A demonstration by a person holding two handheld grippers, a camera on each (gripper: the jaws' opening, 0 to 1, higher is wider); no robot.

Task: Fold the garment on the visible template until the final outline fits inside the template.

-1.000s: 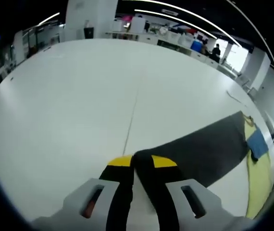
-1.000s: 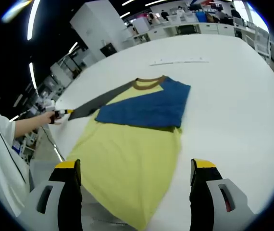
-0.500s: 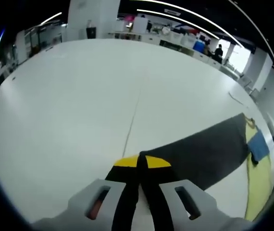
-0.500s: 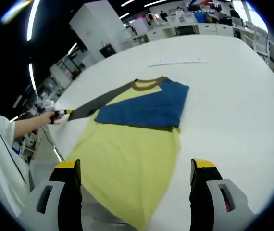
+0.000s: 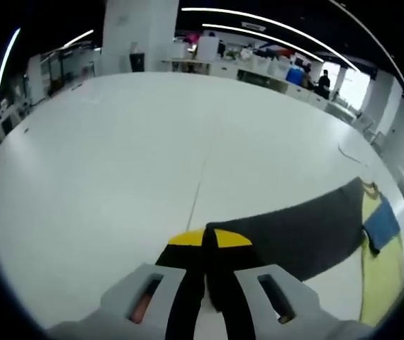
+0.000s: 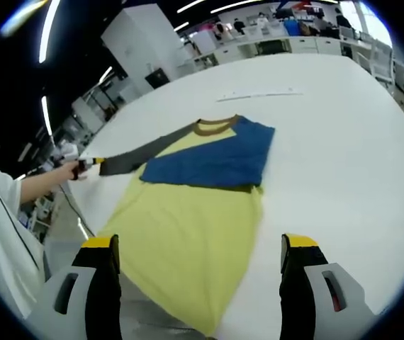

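A long-sleeved shirt lies flat on the white table (image 6: 344, 142). It has a yellow body (image 6: 188, 234) and a brown collar (image 6: 215, 127), and its blue sleeve (image 6: 212, 159) is folded across the chest. The dark grey sleeve (image 6: 145, 151) stretches out to the side. My left gripper (image 5: 210, 241) is shut on that grey sleeve's (image 5: 294, 230) cuff; a hand (image 6: 54, 173) holds this left gripper (image 6: 88, 163) at the table's edge. My right gripper (image 6: 198, 280) hovers open over the shirt's hem, nothing between its fingers.
A thin pale strip (image 6: 262, 93) lies on the table beyond the collar. A straight seam (image 5: 198, 185) runs along the tabletop ahead of my left gripper. Desks and shelves (image 5: 259, 60) stand far behind. A person's white sleeve (image 6: 0, 234) is at the left.
My left jaws have drawn closer together on the grey cuff and the left view has tilted slightly. The sleeve end sits a touch higher in the right gripper view. The right gripper stays open.
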